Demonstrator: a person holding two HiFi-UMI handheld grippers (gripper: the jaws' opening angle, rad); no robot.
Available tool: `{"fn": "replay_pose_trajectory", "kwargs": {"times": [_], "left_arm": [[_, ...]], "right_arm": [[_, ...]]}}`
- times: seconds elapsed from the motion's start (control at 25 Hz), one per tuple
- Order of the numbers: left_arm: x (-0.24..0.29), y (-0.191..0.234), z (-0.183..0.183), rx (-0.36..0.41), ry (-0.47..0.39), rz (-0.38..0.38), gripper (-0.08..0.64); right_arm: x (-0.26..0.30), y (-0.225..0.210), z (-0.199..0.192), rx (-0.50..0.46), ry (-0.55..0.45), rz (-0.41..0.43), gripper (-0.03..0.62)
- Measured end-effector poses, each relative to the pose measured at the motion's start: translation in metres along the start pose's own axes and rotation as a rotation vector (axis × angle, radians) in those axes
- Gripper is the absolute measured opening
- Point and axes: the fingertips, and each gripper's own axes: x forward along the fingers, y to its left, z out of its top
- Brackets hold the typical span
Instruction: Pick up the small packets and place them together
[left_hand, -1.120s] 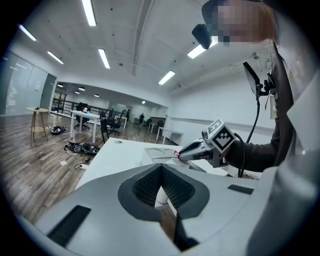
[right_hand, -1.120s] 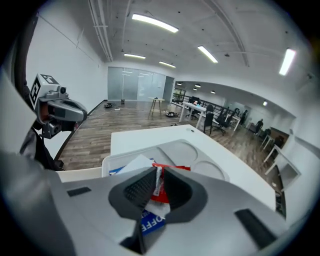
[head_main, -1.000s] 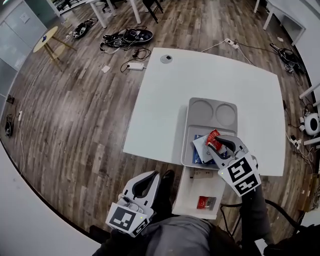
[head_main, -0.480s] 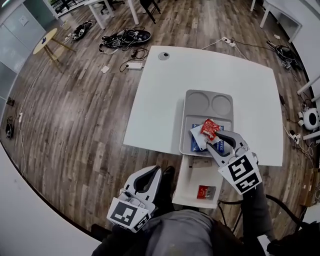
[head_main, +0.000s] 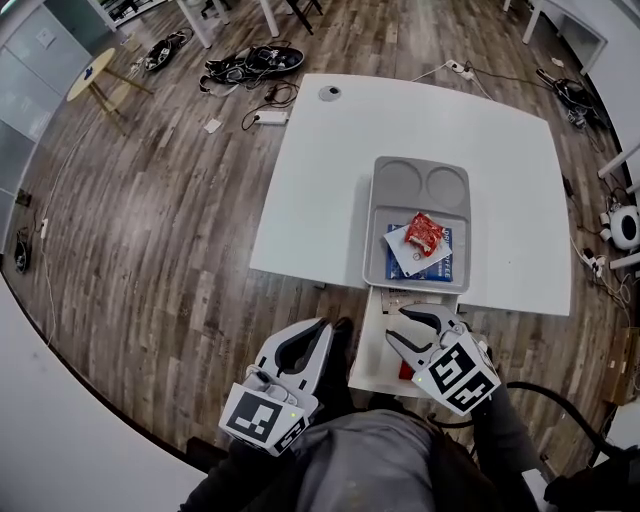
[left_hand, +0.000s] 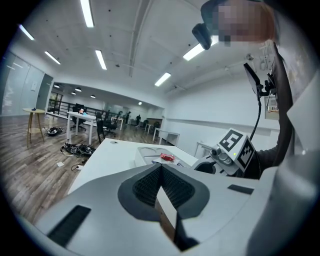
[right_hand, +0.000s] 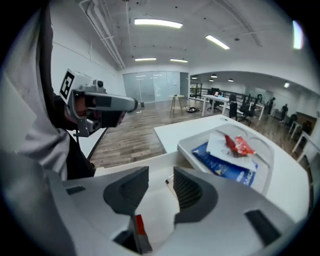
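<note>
Head view shows one red packet lying on a white packet and a blue packet in the tray, right of centre on the bench. A second red packet lies apart on a low white ledge below the bench's near edge, mostly hidden under the right gripper. Its jaws have just been opening and stand partly apart with nothing between them. For a good pick, it likely needs to tip down, straddle one edge of this flat packet and close fully without sliding it. At lower left, the left gripper has its jaws together, empty.
</note>
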Motion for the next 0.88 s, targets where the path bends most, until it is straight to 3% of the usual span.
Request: {"fn": "replay_pose_trajectory", "kwargs": {"times": [0.24,0.56,0.88], "left_arm": [[-0.002,0.011,-0.006,-0.003,0.030,-0.001,-0.012],[0.010,0.029,-0.011,-0.014,0.064,-0.032,-0.012],[0.022,0.039,-0.012,-0.016,0.083,-0.058,-0.012]], "right_arm": [[0.033,-0.008,-0.011,0.049,0.075,-0.086,0.180],[0.056,-0.023,-0.029,0.024,0.199,-0.191,0.196],[0.060,-0.024,-0.035,0.106,0.249,-0.152,0.196]]}}
